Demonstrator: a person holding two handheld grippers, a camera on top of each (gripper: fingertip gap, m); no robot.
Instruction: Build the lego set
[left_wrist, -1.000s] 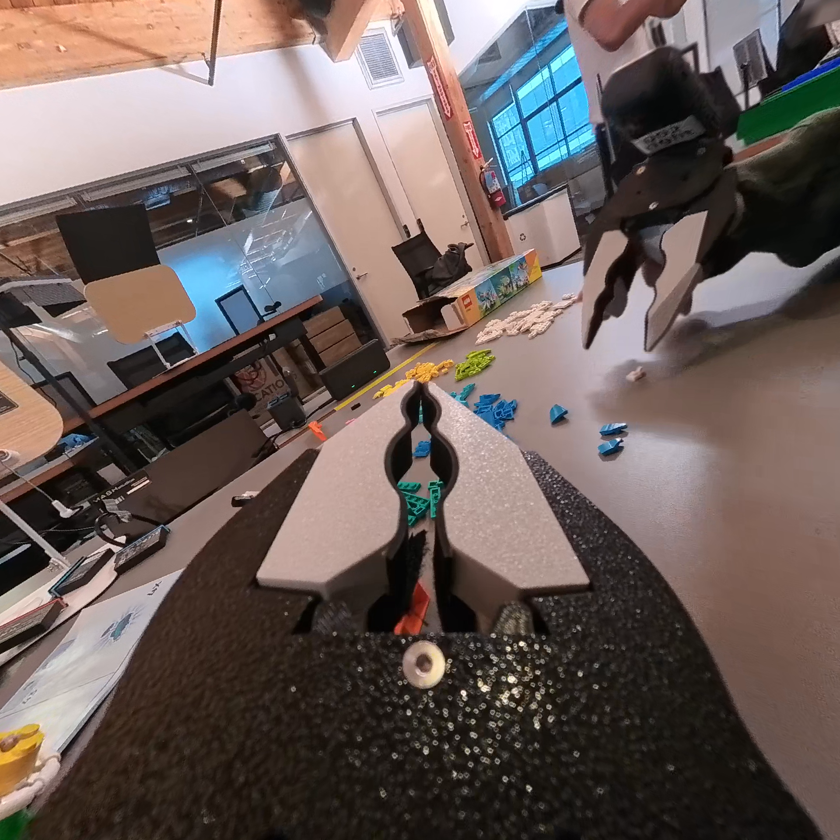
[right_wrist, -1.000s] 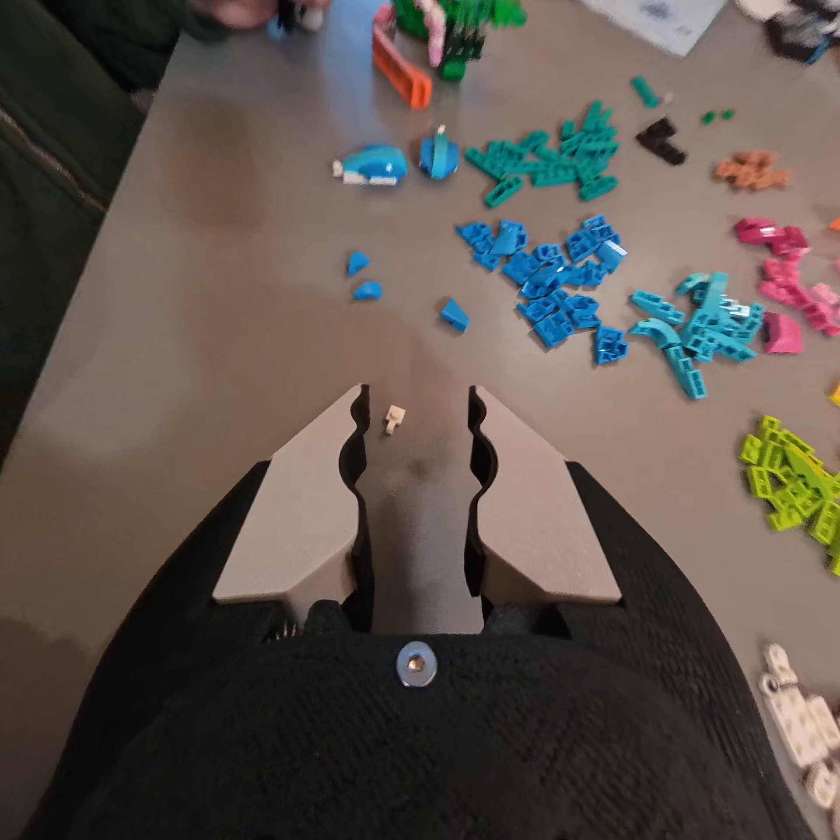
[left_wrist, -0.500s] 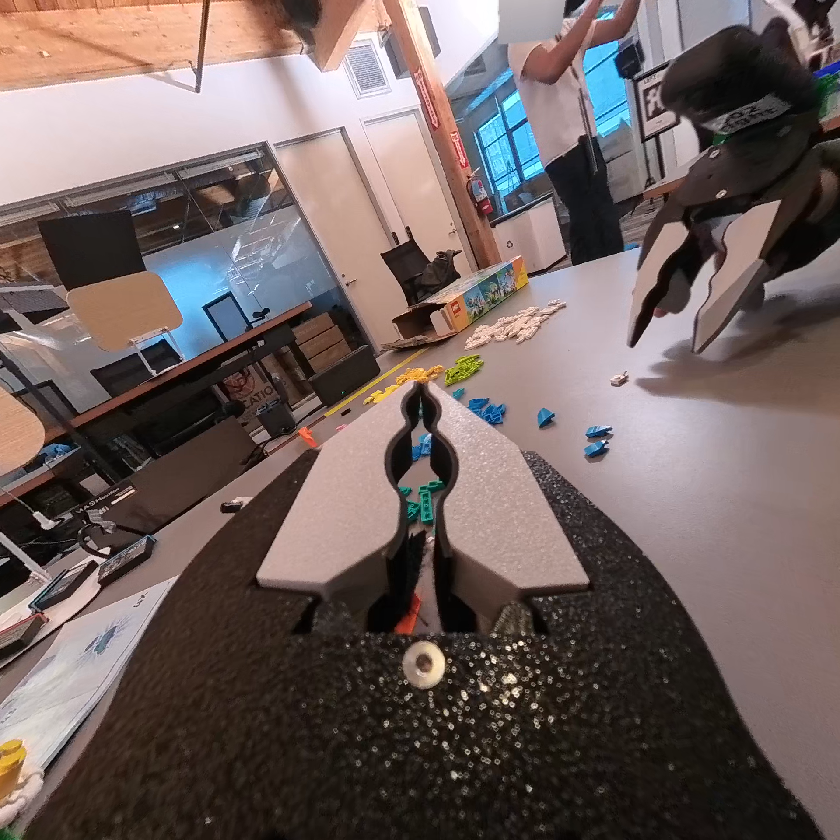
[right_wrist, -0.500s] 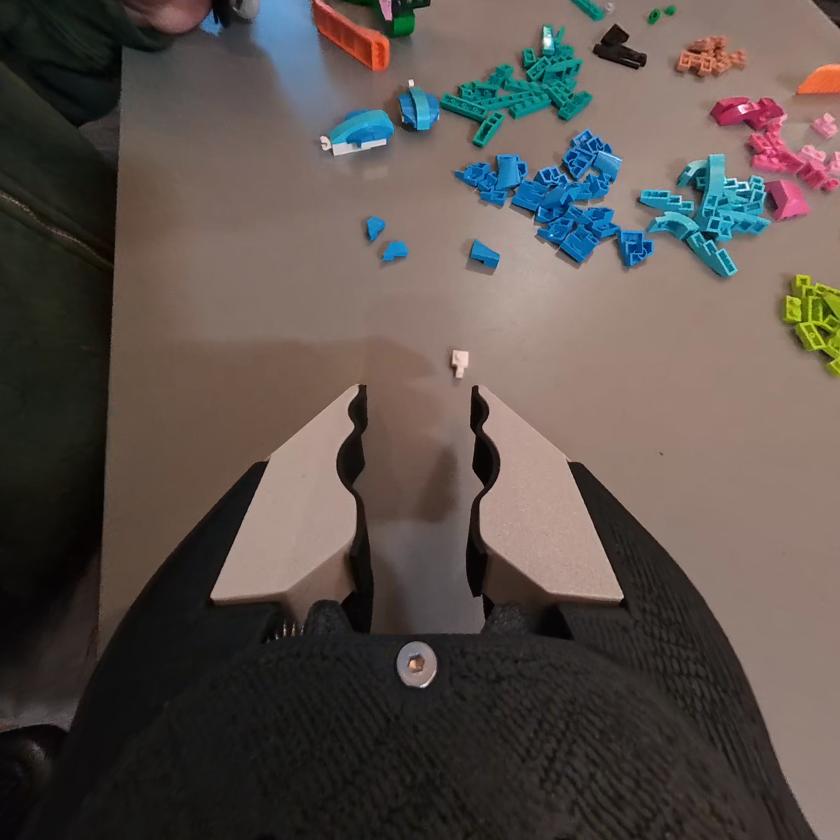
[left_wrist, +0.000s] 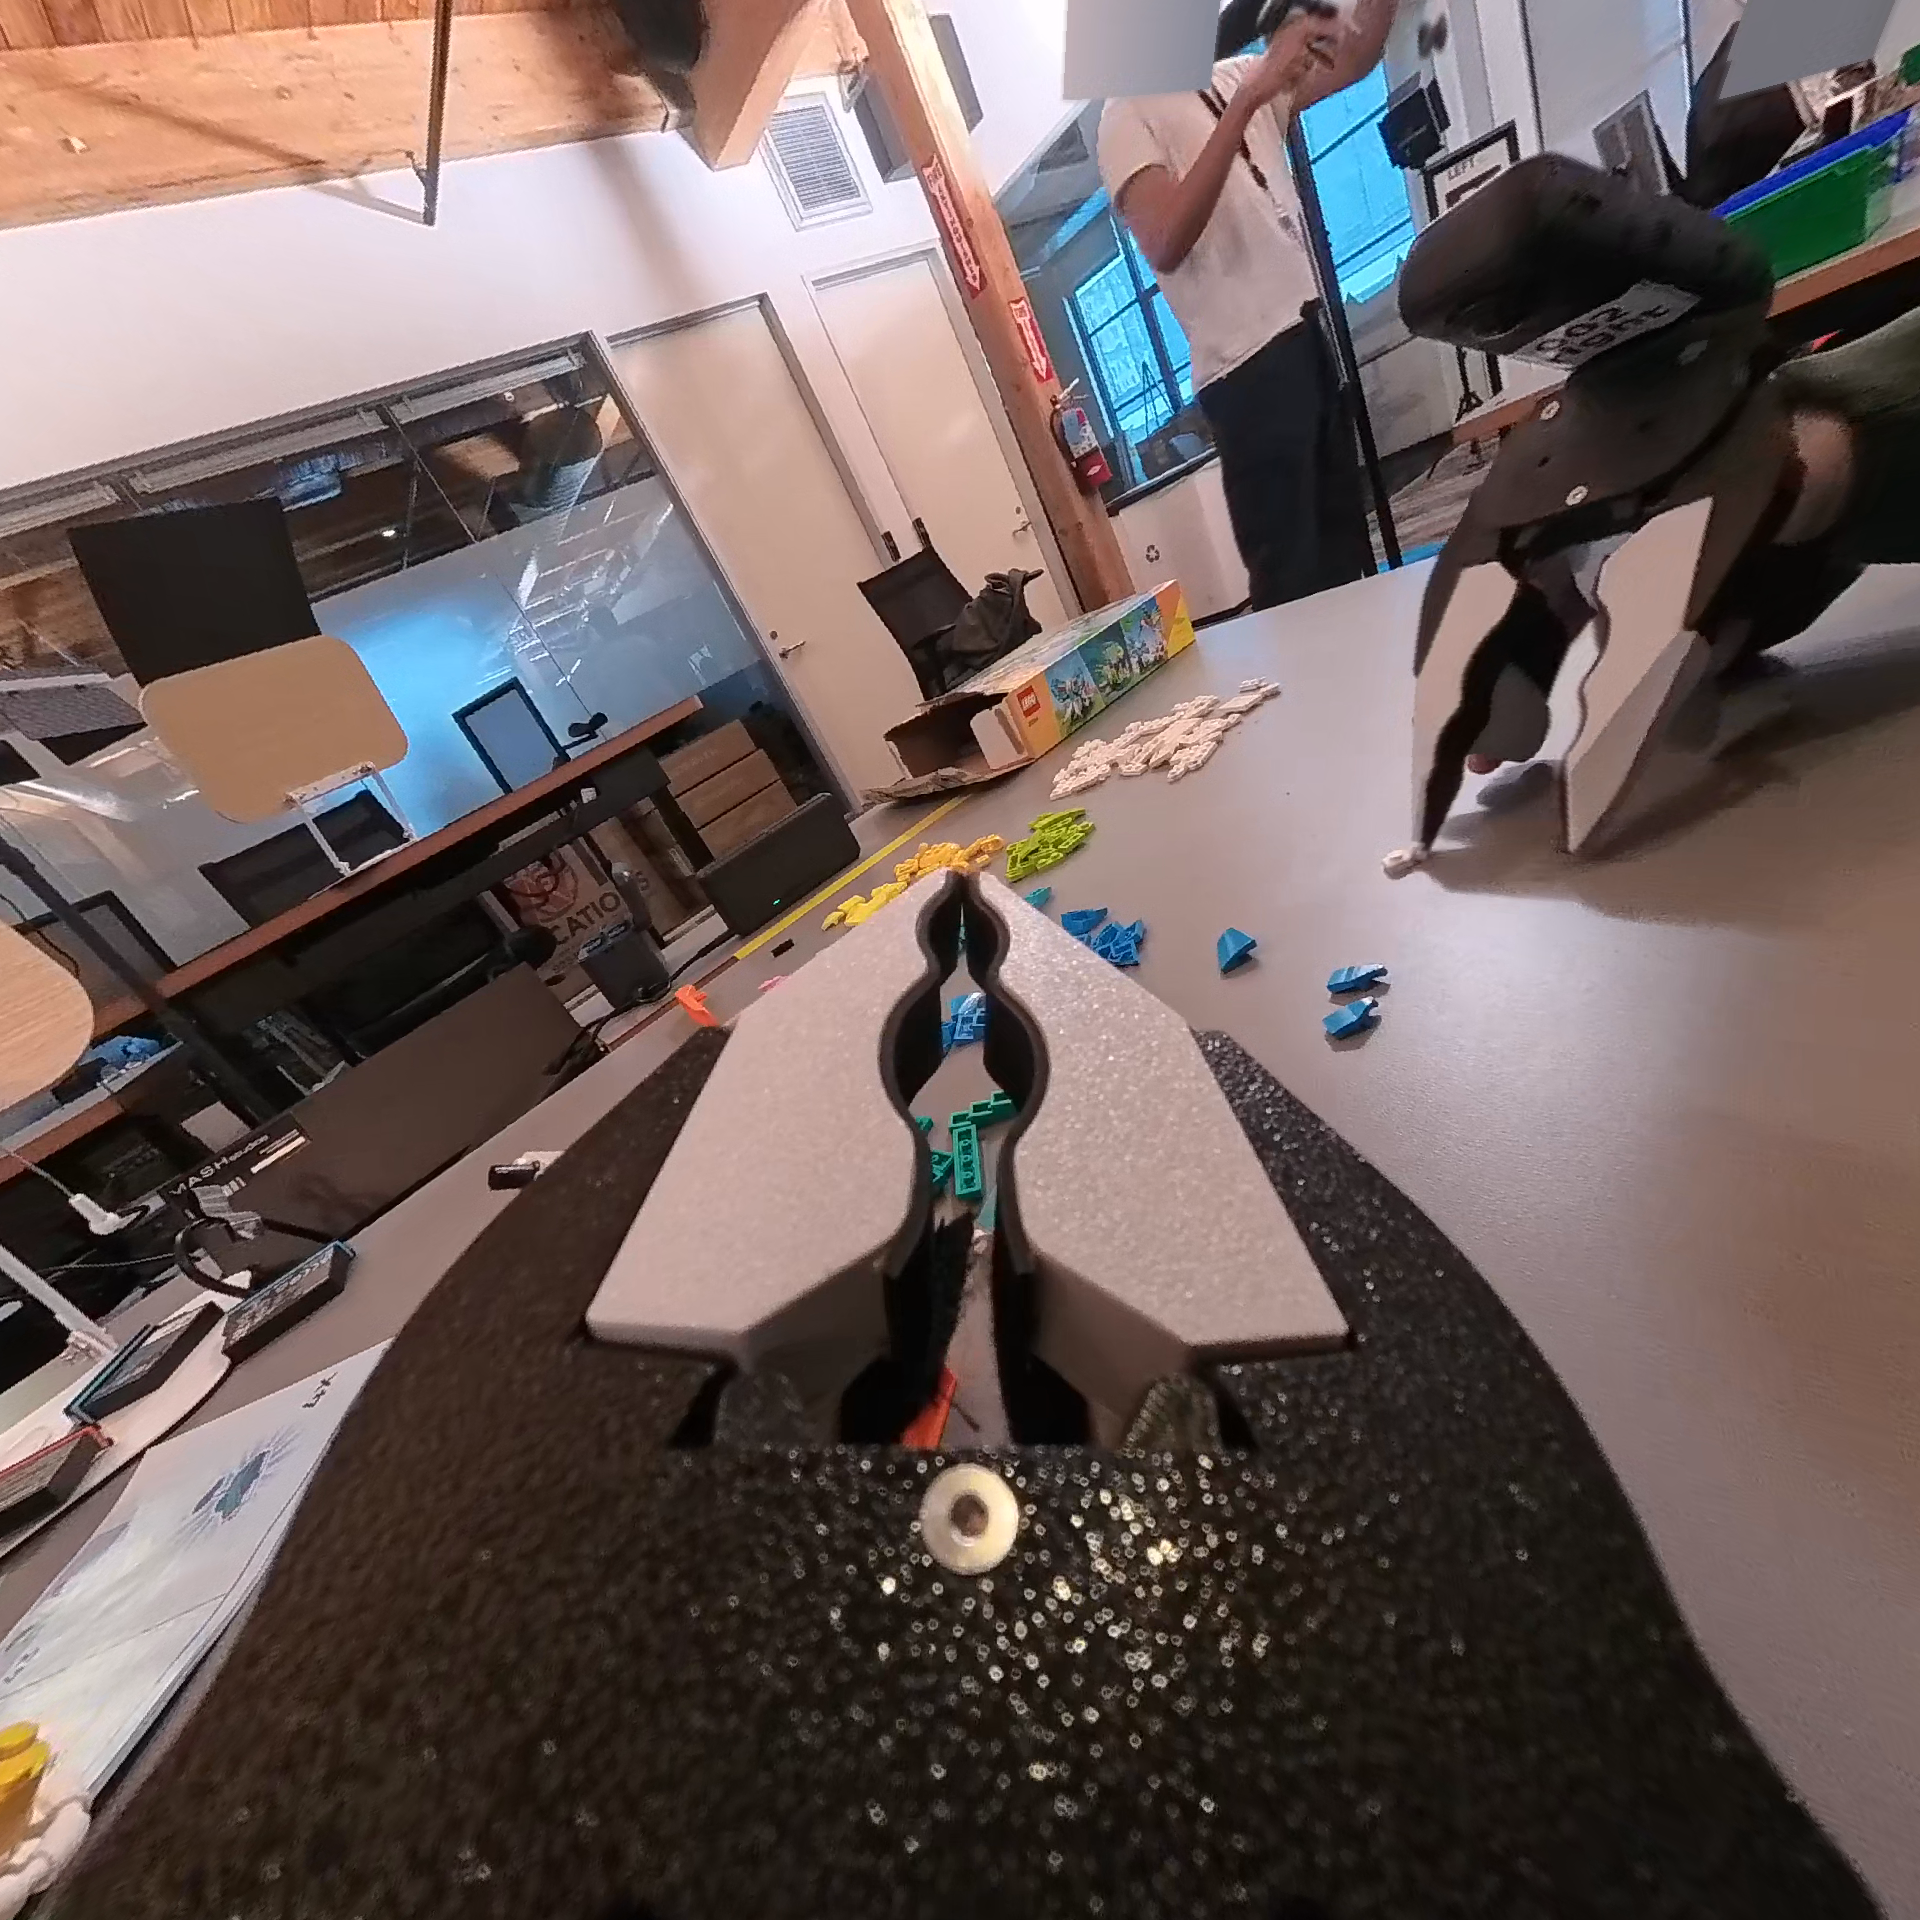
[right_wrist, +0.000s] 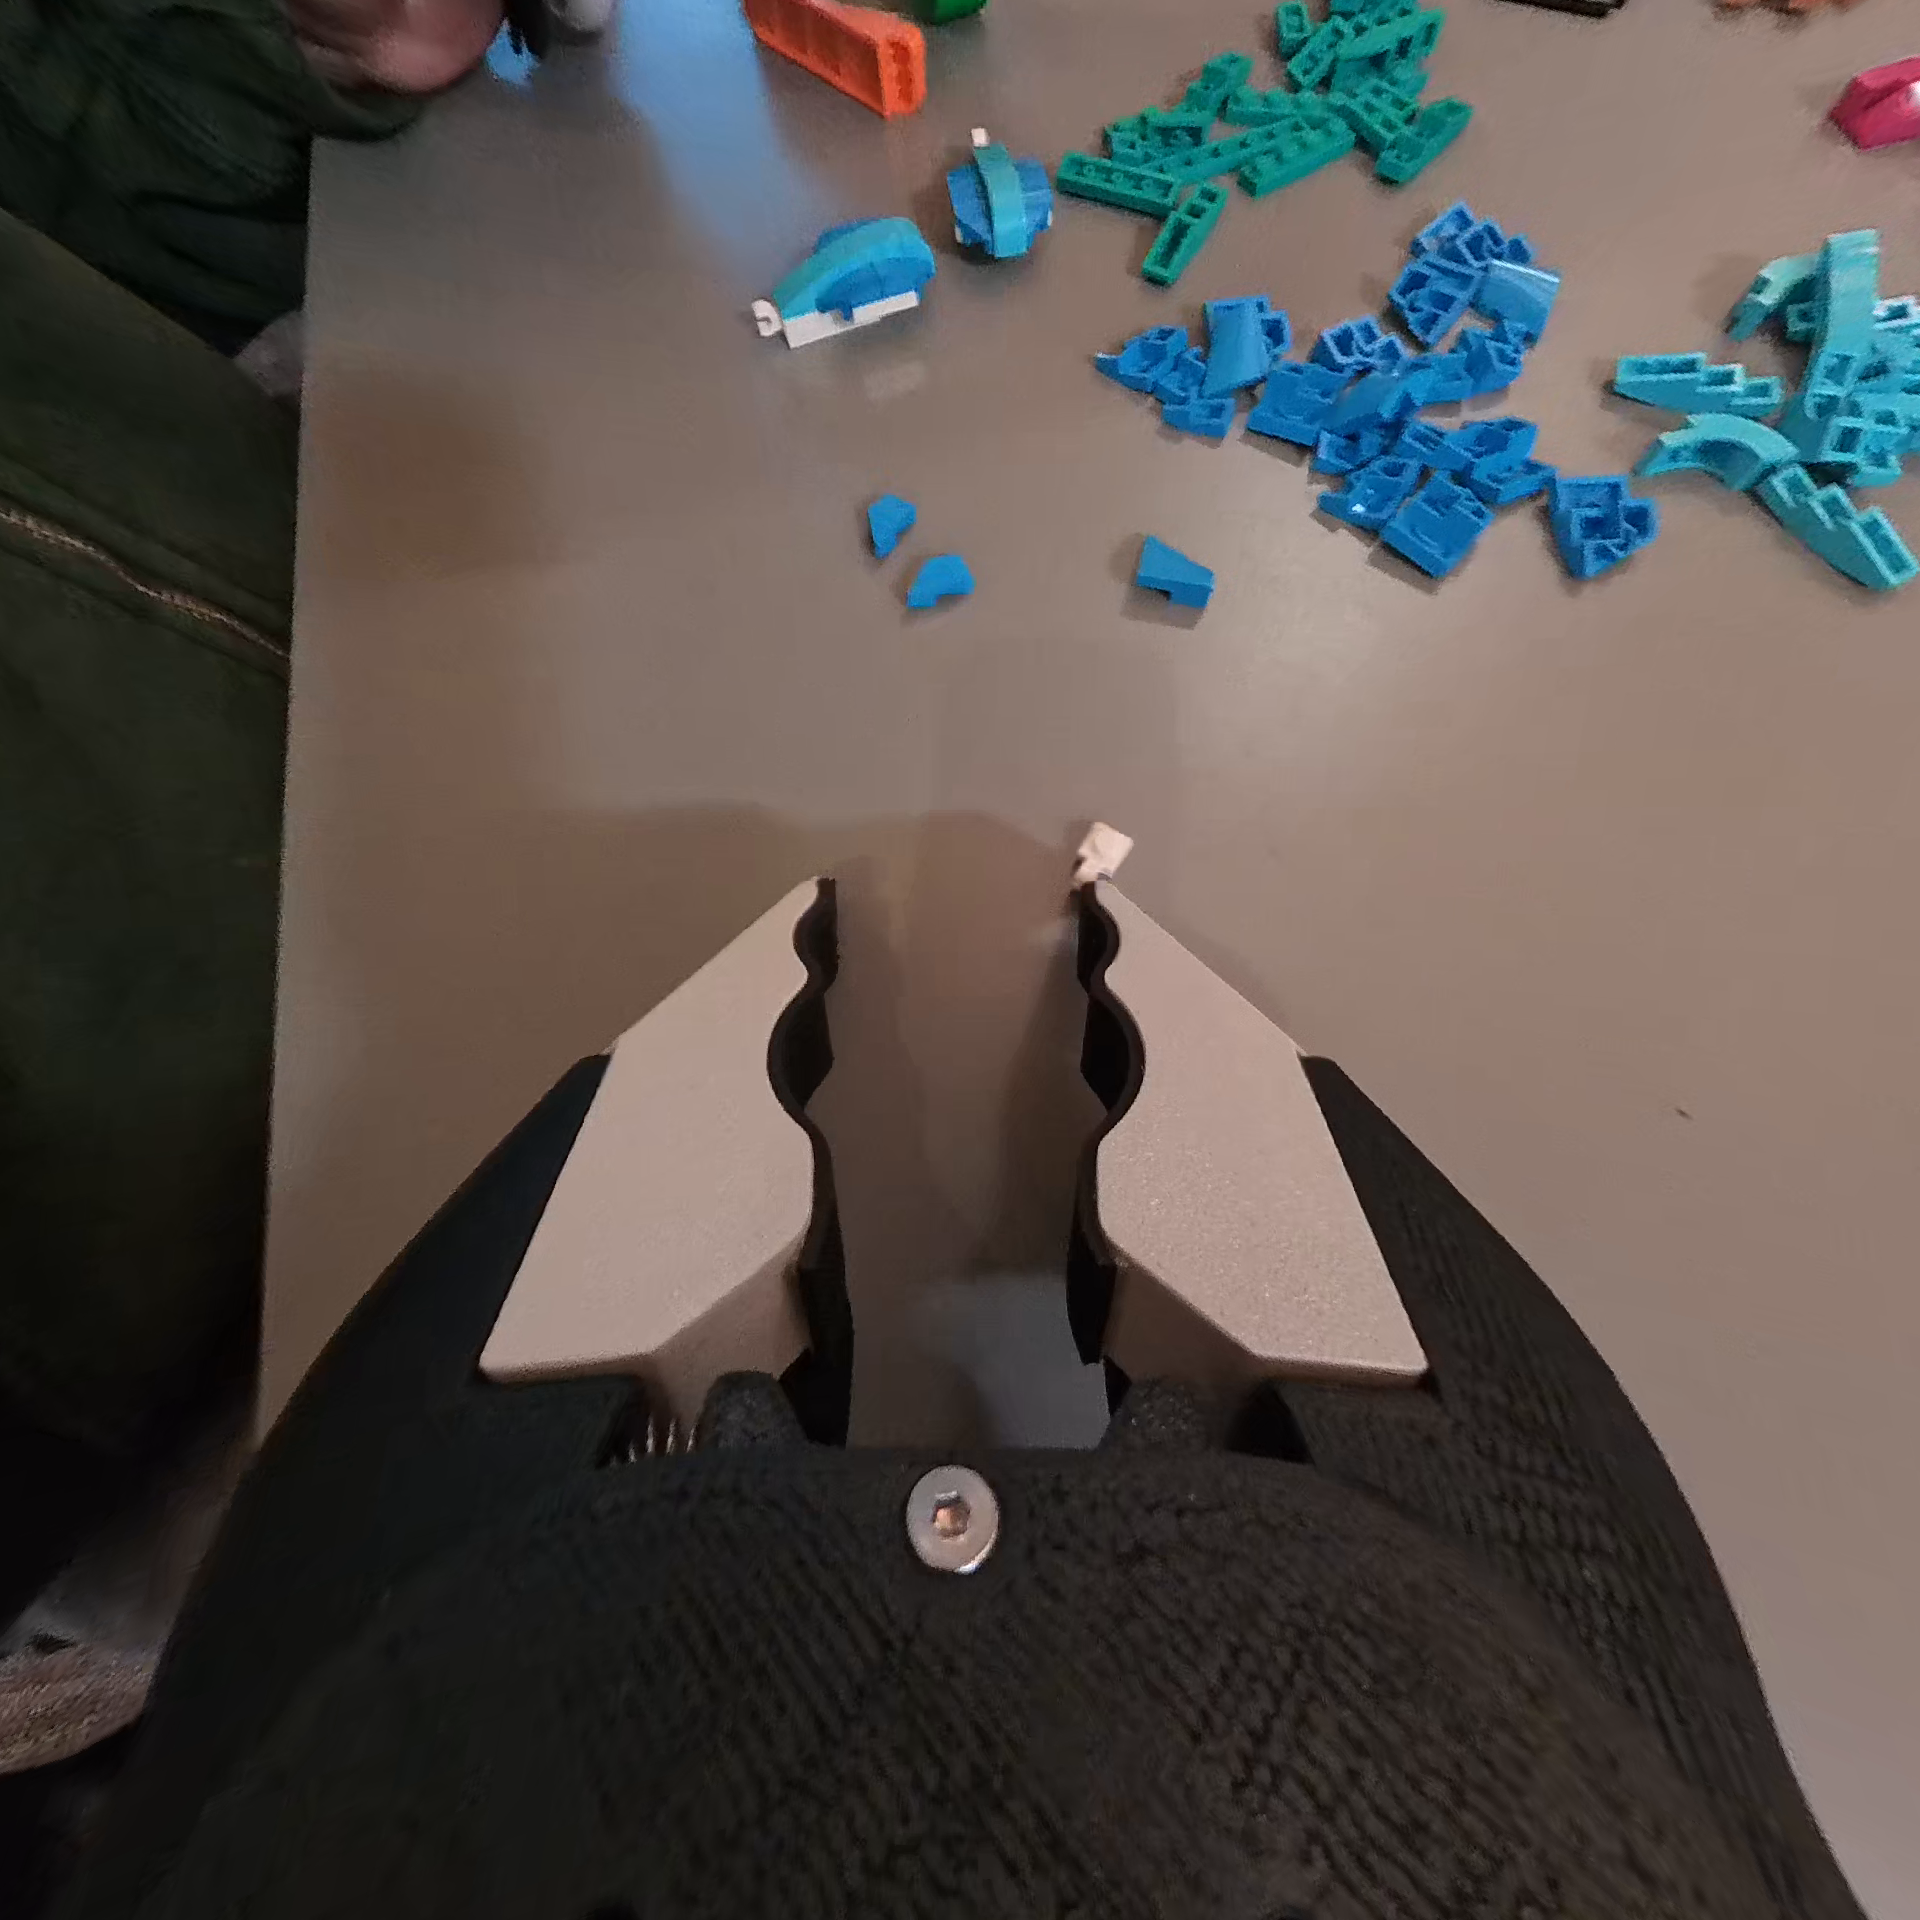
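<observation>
right gripper (right_wrist: 954, 883): we see our fingers spread wide with nothing between them, tips down at the grey table (right_wrist: 1455, 935); in the left wrist view the same gripper (left_wrist: 1507, 842) stands steeply, both tips at the surface.
small white piece (right_wrist: 1101, 854): it lies on the table just ahead of the tip of our right-hand finger, touching it or nearly so, outside the gap rather than in it; from the left wrist view the piece (left_wrist: 1403, 858) sits right at the foot of one finger.
left gripper (left_wrist: 964, 902): our fingers are pressed together at the tips, held low over the table and well apart from the white piece; something dark and orange shows deep in the gap near the base, but we cannot tell whether it is gripped.
blue pieces (right_wrist: 1382, 416): a loose heap beyond the right gripper, with three strays (right_wrist: 940, 580) nearer to us.
green pieces (right_wrist: 1278, 125): a heap further off, beside two small blue assemblies (right_wrist: 852, 275).
teal pieces (right_wrist: 1808, 416): heaped to the right of the blue ones.
orange piece (right_wrist: 842, 47): at the far edge of our right view.
set box (left_wrist: 1081, 681): open, lying at the far end of the table, white pieces (left_wrist: 1164, 743) spread in front of it.
instruction booklet (left_wrist: 135, 1579): flat at our left.
person (left_wrist: 1247, 312): standing beyond the table.
</observation>
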